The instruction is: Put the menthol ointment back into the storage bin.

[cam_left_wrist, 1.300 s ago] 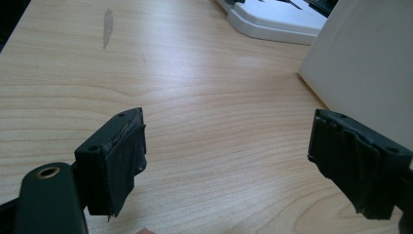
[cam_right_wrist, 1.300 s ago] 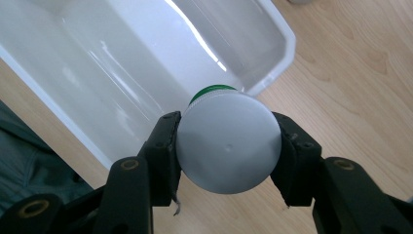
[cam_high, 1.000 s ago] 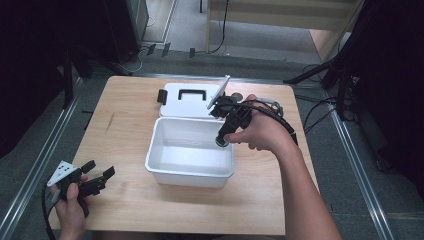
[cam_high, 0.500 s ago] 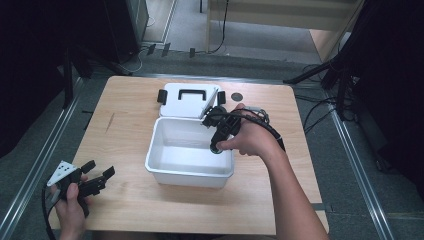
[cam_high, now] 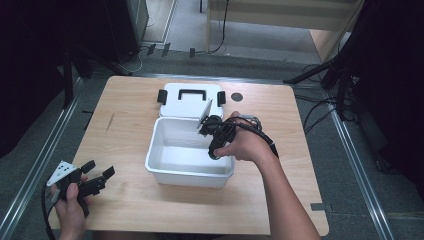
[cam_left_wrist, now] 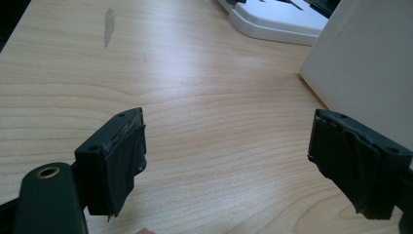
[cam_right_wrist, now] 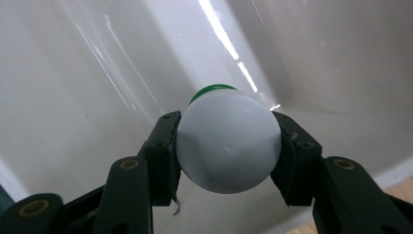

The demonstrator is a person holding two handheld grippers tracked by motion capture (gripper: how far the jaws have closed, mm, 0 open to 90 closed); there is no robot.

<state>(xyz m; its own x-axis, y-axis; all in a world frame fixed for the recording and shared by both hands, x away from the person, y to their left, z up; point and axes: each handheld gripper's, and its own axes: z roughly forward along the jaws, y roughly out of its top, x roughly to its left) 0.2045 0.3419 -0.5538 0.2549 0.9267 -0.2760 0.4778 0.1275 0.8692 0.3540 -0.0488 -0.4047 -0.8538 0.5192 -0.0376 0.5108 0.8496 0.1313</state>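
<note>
Placing step in hand: right gripper pinches a white round-ended object with green band inside the white bin on the desk; next move likely lowering and release; left gripper idle, spread.

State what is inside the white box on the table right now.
The right gripper reaches into the white box, its jaws clamped on a round white object with a green band. The floor beneath the hand is covered; the rest looks bare.

One white bin, one lid, one white bottle, two grippers.
</note>
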